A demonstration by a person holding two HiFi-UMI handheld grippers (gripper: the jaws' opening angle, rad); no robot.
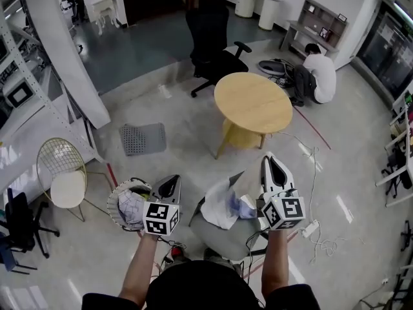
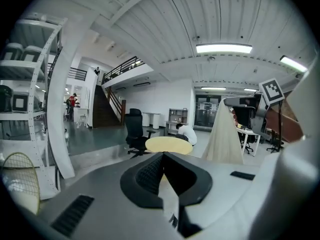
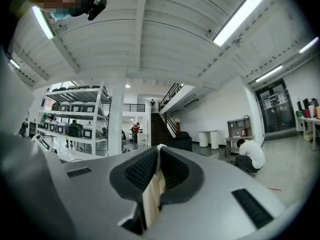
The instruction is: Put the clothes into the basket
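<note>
1. Both grippers are held up and pointing out into the room. The left gripper (image 1: pixel 170 185) has its jaws pressed together with nothing between them, and in its own view (image 2: pixel 162 156) only the room shows past the tips. The right gripper (image 1: pixel 273 166) is closed and empty too (image 3: pixel 158 151).
2. Between and below the two lies the loose pile of clothes (image 1: pixel 222 210), white and pale blue. It is draped over the far edge of a grey seat (image 1: pixel 210 237).
3. The pile's long axis runs side to side. Its right end comes just beside the right gripper, so that hand looks nearer; the left gripper is a little further off.
4. The basket (image 1: pixel 113 197) stands on the floor just left of the left gripper. It already holds some clothes (image 1: pixel 132 206).
5. Judged from this, the pile must travel leftward, past the left gripper, to reach the basket.
6. No brand or label can be read. The only print is the black-and-white square markers on each gripper's cube.
</note>
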